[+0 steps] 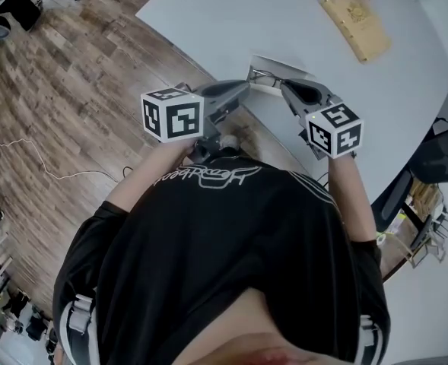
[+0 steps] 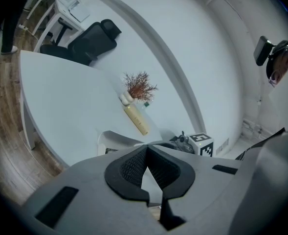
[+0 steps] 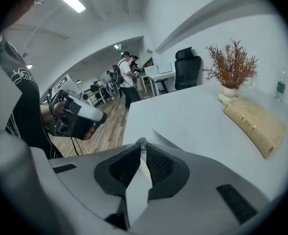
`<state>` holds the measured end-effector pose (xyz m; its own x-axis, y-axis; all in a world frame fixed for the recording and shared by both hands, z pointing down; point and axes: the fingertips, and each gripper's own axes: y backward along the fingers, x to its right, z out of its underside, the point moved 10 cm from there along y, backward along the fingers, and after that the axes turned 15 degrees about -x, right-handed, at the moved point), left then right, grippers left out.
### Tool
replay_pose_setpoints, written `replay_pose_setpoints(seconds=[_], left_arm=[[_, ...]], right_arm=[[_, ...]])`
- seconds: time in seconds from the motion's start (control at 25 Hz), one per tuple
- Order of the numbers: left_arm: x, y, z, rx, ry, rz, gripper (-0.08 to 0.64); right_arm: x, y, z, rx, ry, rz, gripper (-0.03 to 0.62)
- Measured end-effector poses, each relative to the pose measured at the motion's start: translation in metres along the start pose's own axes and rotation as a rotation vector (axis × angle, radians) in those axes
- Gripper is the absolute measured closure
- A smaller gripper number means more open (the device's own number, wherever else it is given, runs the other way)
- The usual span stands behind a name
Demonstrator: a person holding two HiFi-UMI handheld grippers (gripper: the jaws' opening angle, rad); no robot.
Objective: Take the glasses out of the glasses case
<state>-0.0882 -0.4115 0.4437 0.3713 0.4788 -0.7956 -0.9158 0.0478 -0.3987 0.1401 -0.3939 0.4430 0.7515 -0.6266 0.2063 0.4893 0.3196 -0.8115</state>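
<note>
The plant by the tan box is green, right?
Not quite. The plant is reddish-brown, not green. It does stand by the tan box on the table. The right gripper view shows this best.

Bright, even indoor light. Your head view is sharp mid-frame, but the white table is nearly blown out, so the glasses case barely separates from it. A ceiling strip light flares in your right gripper view. Both gripper views bend hard at the rims and have black corners. The left gripper and right gripper look soft, probably too close to focus. Shadows are faint.
</note>
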Motion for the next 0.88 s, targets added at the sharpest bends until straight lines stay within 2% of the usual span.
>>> replay_pose_setpoints(seconds=[0.08,0.16,0.36,0.48,0.64,0.88], left_arm=[[-0.003,-0.001,0.002,-0.005,0.005,-0.004,0.554],[-0.007,-0.001,0.002,-0.006,0.009,-0.008,0.554],[-0.013,-0.002,0.001,-0.009,0.014,-0.018,0.554],[-0.014,-0.004,0.002,-0.014,0.014,-0.022,0.554],[-0.016,-0.007,0.005,-0.023,0.021,-0.026,0.554],[-0.019,-0.011,0.008,-0.035,0.028,-0.03,0.554]], right_arm=[[0.003,-0.007,0.0,-0.028,0.022,-0.005,0.581],[0.006,-0.012,-0.002,-0.059,0.075,0.028,0.581],[0.005,-0.023,-0.003,-0.178,0.297,0.145,0.576],[0.005,-0.03,-0.001,-0.245,0.406,0.173,0.539],[0.004,-0.037,0.001,-0.295,0.49,0.192,0.522],[0.006,-0.05,0.003,-0.357,0.561,0.226,0.52]])
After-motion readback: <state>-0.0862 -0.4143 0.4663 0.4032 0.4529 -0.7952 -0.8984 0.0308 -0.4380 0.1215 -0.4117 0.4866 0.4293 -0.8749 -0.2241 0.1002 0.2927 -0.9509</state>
